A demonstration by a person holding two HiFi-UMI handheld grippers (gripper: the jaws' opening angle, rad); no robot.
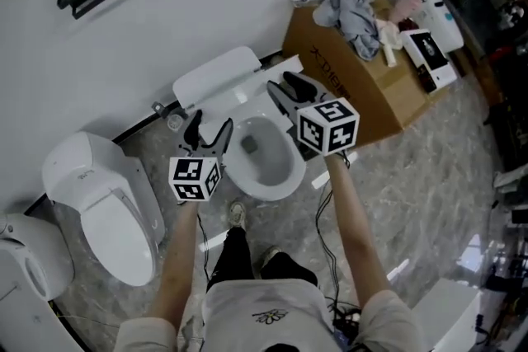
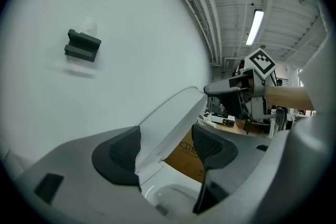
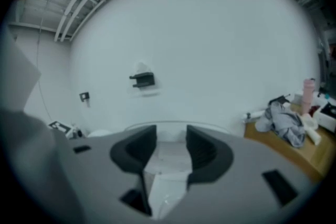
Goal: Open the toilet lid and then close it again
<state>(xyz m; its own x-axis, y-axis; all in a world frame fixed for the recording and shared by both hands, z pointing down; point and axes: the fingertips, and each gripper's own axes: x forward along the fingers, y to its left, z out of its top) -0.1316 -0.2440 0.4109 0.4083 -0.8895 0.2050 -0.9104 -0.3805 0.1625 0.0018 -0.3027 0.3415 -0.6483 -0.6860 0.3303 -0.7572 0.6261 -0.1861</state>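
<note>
Left of the toilet bowl (image 1: pixel 289 177): a risk of clipping the second, closed toilet (image 1: pixel 107 202) with the left tongs (image 1: pixel 206 132) on any wide swing toward the lid.

Behind the toilet bowl, raised and leaning back close to the wall: the toilet lid (image 1: pixel 216 77). Hence, by the look of it, opening done and closing left to do. Greatest hazard there, as a judgement: tipping the lid forward past its balance point and losing it, with a slam down onto the toilet bowl. Likely cause: smooth, glossy plastic and a thin edge, easy to slip off under a shallow or one-sided bite. Also possible: pushing from one corner only and twisting the hinges.

Right of the toilet bowl: a cardboard box (image 1: pixel 371 86) topped with cloths (image 1: pixel 355 16). Close enough to be knocked by the right tongs (image 1: pixel 285 91), or to catch the cable (image 1: pixel 318 214) hanging below that forearm.

Left tongs: spread wide, both pads bare, gripping nothing. Held above the left rim of the toilet bowl, with the lid's side edge lined up in the gap beyond. No contact visible in either view.

Right tongs: parted to a fair gap, nothing pinched between the pads. Held over the back right of the toilet bowl and aimed at the lid's inner face, short of it to judge from the head view.
</note>
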